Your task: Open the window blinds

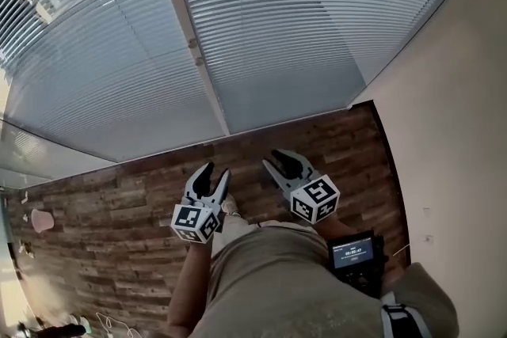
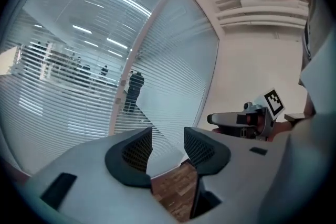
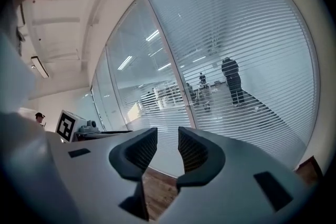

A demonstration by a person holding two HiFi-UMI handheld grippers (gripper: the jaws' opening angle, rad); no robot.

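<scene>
Left gripper and right gripper hover with jaws apart, holding nothing, while window blinds at twelve o'clock hang fully lowered, slats tilted see-through, so opening seems partial at most.

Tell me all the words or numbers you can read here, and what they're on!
Small screen at the person's right side: pale characters, too small to read.
Left cube and right cube: only black-and-white square patterns, no words.
Nothing else carries text.
</scene>
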